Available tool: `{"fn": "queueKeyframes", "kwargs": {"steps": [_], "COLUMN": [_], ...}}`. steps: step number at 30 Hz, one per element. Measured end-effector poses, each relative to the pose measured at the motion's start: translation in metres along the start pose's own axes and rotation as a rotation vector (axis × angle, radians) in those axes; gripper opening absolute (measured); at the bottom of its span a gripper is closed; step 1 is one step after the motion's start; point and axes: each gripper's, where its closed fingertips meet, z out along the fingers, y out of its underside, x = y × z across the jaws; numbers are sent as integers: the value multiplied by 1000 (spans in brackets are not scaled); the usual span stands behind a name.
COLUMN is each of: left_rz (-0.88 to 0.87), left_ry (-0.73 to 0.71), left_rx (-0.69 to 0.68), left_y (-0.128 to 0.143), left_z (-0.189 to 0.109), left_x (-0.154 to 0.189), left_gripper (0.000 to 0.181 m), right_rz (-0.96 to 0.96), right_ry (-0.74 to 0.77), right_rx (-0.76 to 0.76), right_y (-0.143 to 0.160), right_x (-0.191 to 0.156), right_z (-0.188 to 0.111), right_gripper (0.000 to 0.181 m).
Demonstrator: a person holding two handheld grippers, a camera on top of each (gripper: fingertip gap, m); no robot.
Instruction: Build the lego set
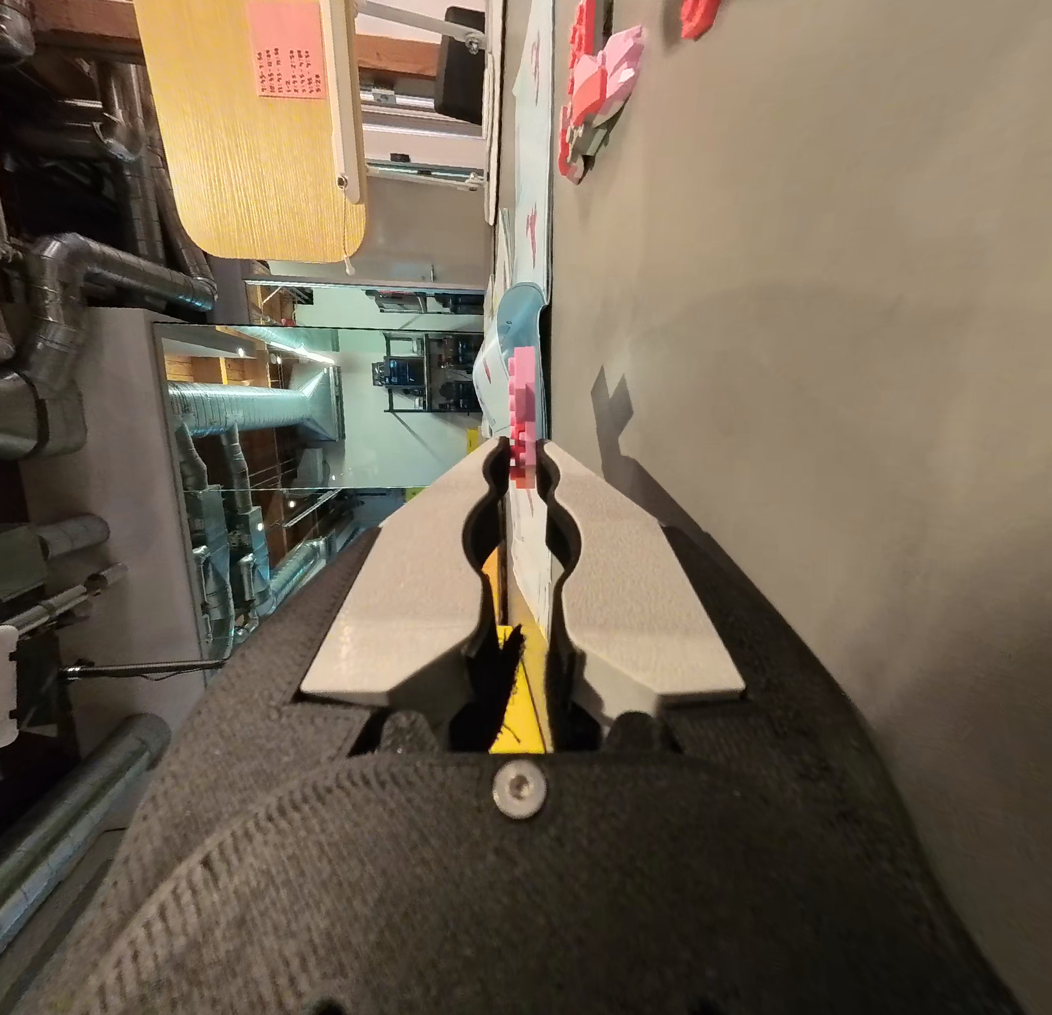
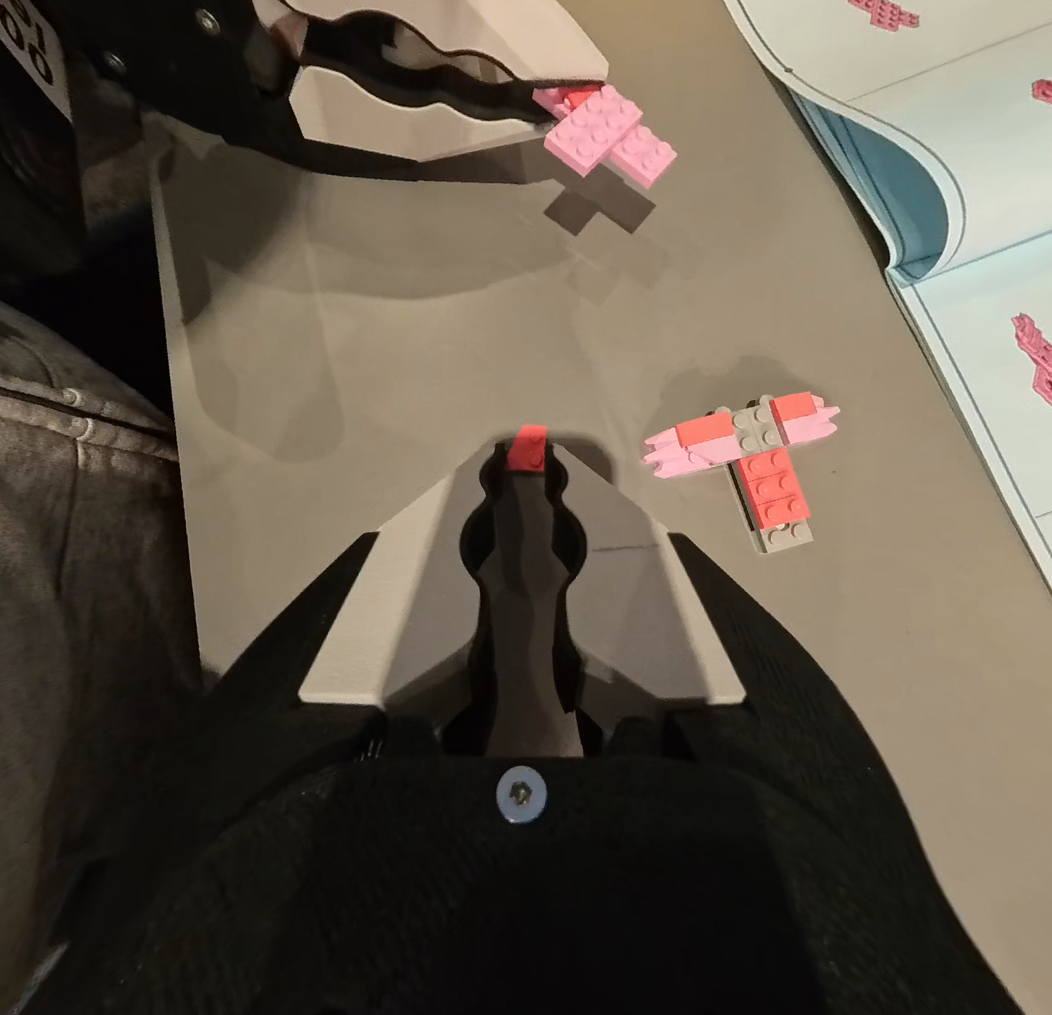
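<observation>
Finished lego assembly [image 2: 740, 464] lies on table [image 2: 455, 316], right of right gripper [image 2: 526, 447]. Instruction booklet [image 2: 968, 202] farther right. Left gripper [image 2: 561, 99] holds plate cluster [image 2: 606, 133] above table.

Pale grey wavy-edged fingers [image 2: 598, 577] on black ribbed bodies with silver screws [image 2: 521, 793].

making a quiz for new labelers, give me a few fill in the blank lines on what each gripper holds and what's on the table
1. The right gripper is shut on a small ____ brick.
2. The left gripper holds a mostly ____ plate assembly above the table.
3. The winged build lies between the right gripper and the open ____.

Missing words: red; pink; instruction booklet
</observation>
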Motion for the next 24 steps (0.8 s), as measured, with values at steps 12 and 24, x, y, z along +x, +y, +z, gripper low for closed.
{"fn": "queueKeyframes", "kwargs": {"steps": [12, 24], "left_rz": [0, 28], "left_ry": [-1, -27], "left_rx": [5, 31], "left_y": [0, -4], "left_z": [-3, -10], "left_x": [0, -2], "left_gripper": [8, 8], "right_rz": [-149, -246], "right_ry": [-100, -181], "right_rx": [20, 82], "right_y": [-1, -12], "right_x": [-5, -10], "right_z": [0, 1], "right_gripper": [11, 29]}}
